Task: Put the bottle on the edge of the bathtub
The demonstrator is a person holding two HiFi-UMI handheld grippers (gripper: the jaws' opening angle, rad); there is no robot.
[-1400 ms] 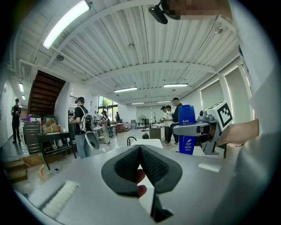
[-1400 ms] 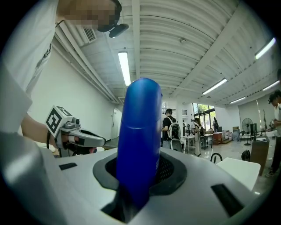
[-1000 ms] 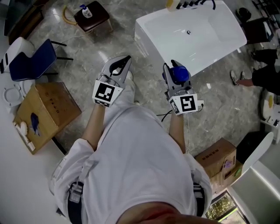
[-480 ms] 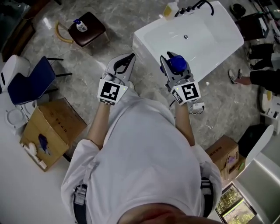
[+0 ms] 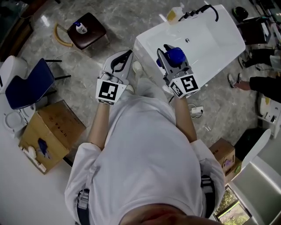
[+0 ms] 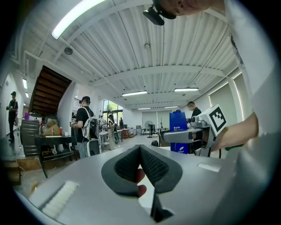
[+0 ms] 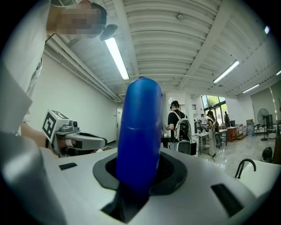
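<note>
**Blue bottle clamped in my right gripper, at the near side of the tub**

Looking down past my white shirt (image 5: 145,154), I have a cardboard box (image 5: 52,132) on the grey floor (image 5: 88,70) at my left. A smaller carton (image 5: 223,154) is at my right. A white plug block (image 5: 196,110) lies on the floor just beside my right forearm. Further left stands a blue chair (image 5: 27,82). Ahead on the left, a brown stool (image 5: 90,31) carries a small pump dispenser (image 5: 80,28). Ahead on the right is the white bathtub (image 5: 228,30), with its near corner turned towards me. At its far end sit a black faucet (image 5: 203,9) and a pale container (image 5: 175,14). Another person's leg and shoe (image 5: 246,81) show beyond the tub's right side.

My left gripper (image 5: 125,59) hangs over the floor just left of the tub's near corner. Its jaws are pressed together with nothing between the pads.

My right gripper (image 5: 169,55) is closed partway round the blue bottle (image 5: 176,56). The pads clamp its lower body, so it stands upright out of the jaws. From above, the bottle lines up with the tub's near side. It is in my grip and not resting on the rim, and I cannot tell how high above the rim it is
</note>
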